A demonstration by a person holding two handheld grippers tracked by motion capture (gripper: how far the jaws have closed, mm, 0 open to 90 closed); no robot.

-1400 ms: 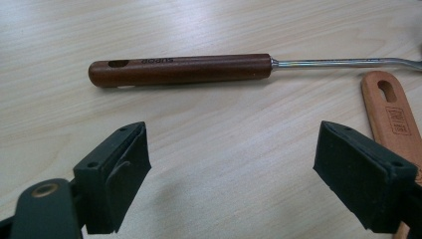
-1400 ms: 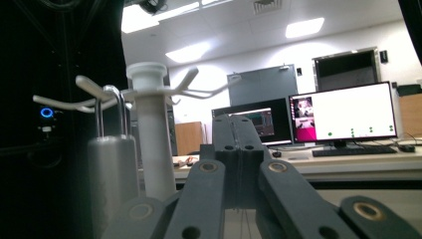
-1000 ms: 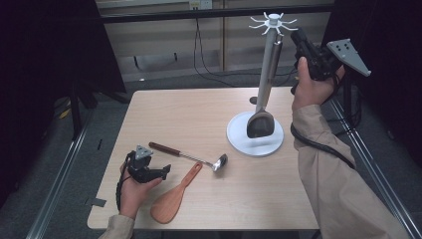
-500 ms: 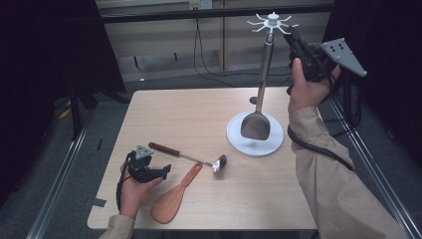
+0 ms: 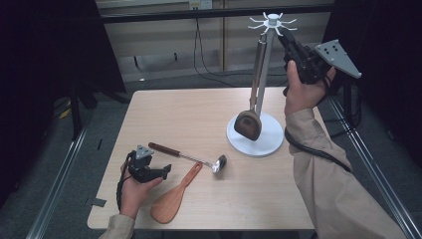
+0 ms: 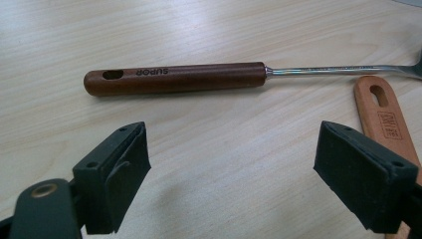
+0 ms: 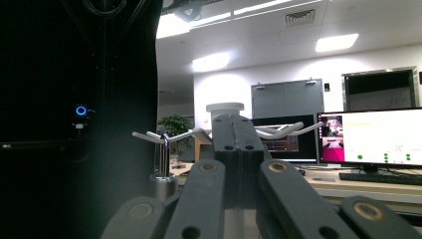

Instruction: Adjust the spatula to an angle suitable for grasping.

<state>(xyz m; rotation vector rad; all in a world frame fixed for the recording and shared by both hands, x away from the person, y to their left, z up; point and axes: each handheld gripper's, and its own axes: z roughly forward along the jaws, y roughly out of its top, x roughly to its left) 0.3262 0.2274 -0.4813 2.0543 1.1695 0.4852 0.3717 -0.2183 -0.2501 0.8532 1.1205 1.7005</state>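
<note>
Item one: my right hand-held gripper (image 5: 291, 44), raised high beside the crown of hooks on the white rack (image 5: 267, 59); in the right gripper view its jaws are pressed flat together with nothing between them, the tips level with the rack's white cap and the hooks fanning out to either side. Item two: a wooden spatula (image 5: 251, 112) hanging from the rack, its handle running down alongside the pole and its dark blade low over the round white base, which stands on the right half of the desk (image 5: 199, 114). Item three: my left hand-held gripper (image 5: 160, 172), low at the near left of the desk, jaws spread wide and gripping nothing; in the left gripper view bare desk lies between the pads (image 6: 119, 174). Item four: a ladle (image 5: 186, 156) with a dark wooden handle and steel shaft, lying flat just beyond the left jaws, its bowl toward the rack. Item five: a pale wooden rice paddle (image 5: 174, 198), flat on the desk just beside the left hand-held gripper, its handle end lying close to the ladle's shaft, blade toward the near edge. I cannot tell whether paddle and ladle touch.
</note>
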